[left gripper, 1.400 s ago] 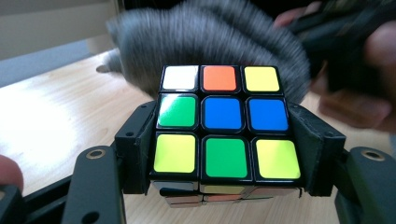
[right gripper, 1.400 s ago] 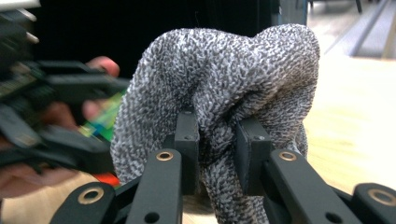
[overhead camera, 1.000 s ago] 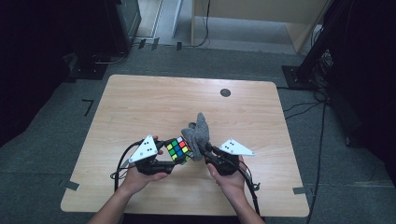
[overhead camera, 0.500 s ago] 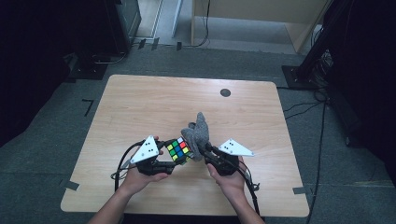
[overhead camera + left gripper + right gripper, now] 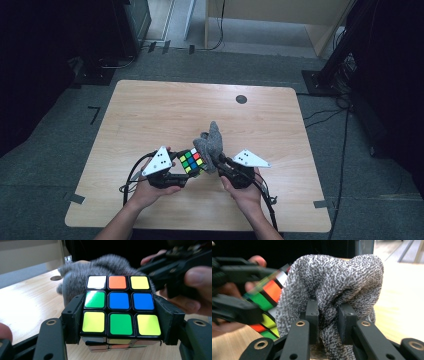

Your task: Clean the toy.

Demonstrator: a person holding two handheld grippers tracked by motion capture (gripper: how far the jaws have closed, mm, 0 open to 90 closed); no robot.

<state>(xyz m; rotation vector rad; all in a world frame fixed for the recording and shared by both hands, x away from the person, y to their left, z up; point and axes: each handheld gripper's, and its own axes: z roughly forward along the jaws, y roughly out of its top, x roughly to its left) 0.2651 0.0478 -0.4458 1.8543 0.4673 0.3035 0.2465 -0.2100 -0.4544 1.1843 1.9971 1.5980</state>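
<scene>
Nothing has changed since a second ago: near the worktop's front edge, the left hand-held gripper [image 5: 120, 340] keeps clamping the Rubik's cube [image 5: 119, 306] while the right hand-held gripper [image 5: 328, 322] pinches the grey cloth [image 5: 337, 280] against it, so wiping continues.

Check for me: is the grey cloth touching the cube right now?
Touching. In the right gripper view the grey cloth lies against the cube with no gap; the high view agrees.
</scene>
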